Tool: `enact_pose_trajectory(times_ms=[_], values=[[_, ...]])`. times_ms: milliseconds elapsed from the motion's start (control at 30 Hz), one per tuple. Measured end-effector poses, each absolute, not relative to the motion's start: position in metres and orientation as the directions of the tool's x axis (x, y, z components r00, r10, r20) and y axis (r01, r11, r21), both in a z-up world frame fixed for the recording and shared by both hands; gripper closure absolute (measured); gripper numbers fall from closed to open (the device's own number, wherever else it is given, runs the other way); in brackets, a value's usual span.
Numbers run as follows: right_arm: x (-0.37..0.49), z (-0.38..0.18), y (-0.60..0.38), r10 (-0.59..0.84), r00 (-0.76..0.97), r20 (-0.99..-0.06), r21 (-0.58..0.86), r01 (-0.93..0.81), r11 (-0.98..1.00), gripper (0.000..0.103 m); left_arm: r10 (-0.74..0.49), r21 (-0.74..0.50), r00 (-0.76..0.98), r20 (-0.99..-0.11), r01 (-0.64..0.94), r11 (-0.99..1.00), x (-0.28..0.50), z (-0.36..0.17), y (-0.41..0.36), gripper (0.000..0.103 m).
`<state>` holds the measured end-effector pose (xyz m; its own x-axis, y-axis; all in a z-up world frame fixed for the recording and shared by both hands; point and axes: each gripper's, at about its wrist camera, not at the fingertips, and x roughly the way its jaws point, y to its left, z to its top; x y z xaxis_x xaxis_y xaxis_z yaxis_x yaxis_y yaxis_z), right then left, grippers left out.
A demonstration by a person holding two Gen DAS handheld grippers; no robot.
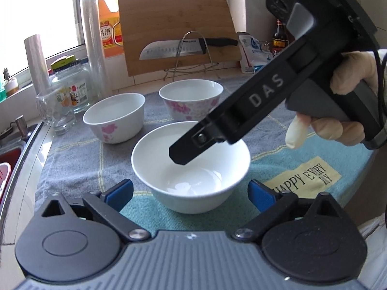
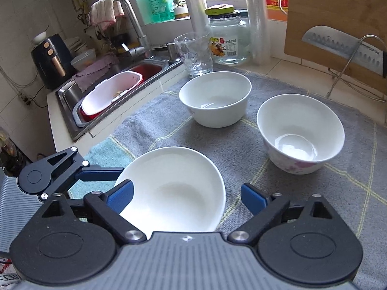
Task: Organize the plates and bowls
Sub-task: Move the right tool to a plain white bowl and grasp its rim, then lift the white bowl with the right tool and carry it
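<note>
Three bowls stand on a grey and teal cloth [image 1: 79, 166]. The plain white bowl [image 1: 191, 169] is nearest. Behind it stand a white bowl with pink flowers [image 1: 115, 118] and a taller pink-flowered bowl [image 1: 191, 101]. My left gripper [image 1: 189, 192] is open, its blue pads on either side of the plain bowl without touching it. My right gripper [image 2: 187, 197] is open, with the plain bowl [image 2: 174, 191] between its pads. In the left wrist view one of its fingers [image 1: 186, 149] hangs over the bowl's inside. The other bowls show in the right wrist view: the white one [image 2: 215, 99] and the tall one [image 2: 300, 133].
A glass tumbler [image 2: 196, 55], a lidded glass jar [image 2: 228, 41] and plastic wrap rolls [image 1: 93, 50] stand behind the bowls. A bamboo cutting board [image 1: 176, 31] with a knife [image 1: 174, 50] leans at the back. A sink [image 2: 108, 94] with a pink basin lies left.
</note>
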<state>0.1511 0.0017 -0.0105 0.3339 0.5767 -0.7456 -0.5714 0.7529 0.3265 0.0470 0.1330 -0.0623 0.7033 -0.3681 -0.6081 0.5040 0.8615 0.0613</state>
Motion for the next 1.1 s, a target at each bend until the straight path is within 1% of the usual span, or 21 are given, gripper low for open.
enact_pose_trajectory(times_ms=[100,200,233,333,400,800,1100], values=[[0.154,-0.013,0.001,0.578,0.312,-0.754,0.341,-0.567,0.750,0.015,-0.374,0.067,0.700,-0.608,0.515,0.855,0.049,-0.062,0.132,0.009],[0.156,-0.014,0.000,0.584,0.297,-0.755,0.356,-0.563,0.746,0.017,-0.373,0.070,0.695,-0.614,0.519,0.852,0.051,-0.064,0.131,0.011],[0.156,-0.014,0.000,0.588,0.291,-0.755,0.361,-0.565,0.742,0.019,-0.375,0.069,0.696,-0.613,0.520,0.852,0.051,-0.064,0.131,0.013],[0.157,-0.014,0.000,0.597,0.277,-0.753,0.374,-0.567,0.734,0.027,-0.376,0.064,0.696,-0.612,0.518,0.853,0.051,-0.064,0.132,0.013],[0.157,-0.014,0.000,0.602,0.276,-0.749,0.380,-0.565,0.732,0.029,-0.375,0.067,0.696,-0.613,0.518,0.853,0.051,-0.064,0.132,0.014],[0.158,-0.008,-0.002,0.613,0.260,-0.746,0.408,-0.550,0.729,0.029,-0.368,0.061,0.687,-0.627,0.514,0.856,0.053,-0.060,0.131,0.014],[0.150,0.004,-0.019,0.614,0.288,-0.735,0.413,-0.527,0.743,0.029,-0.395,0.065,0.674,-0.624,0.549,0.833,0.052,-0.047,0.123,0.014]])
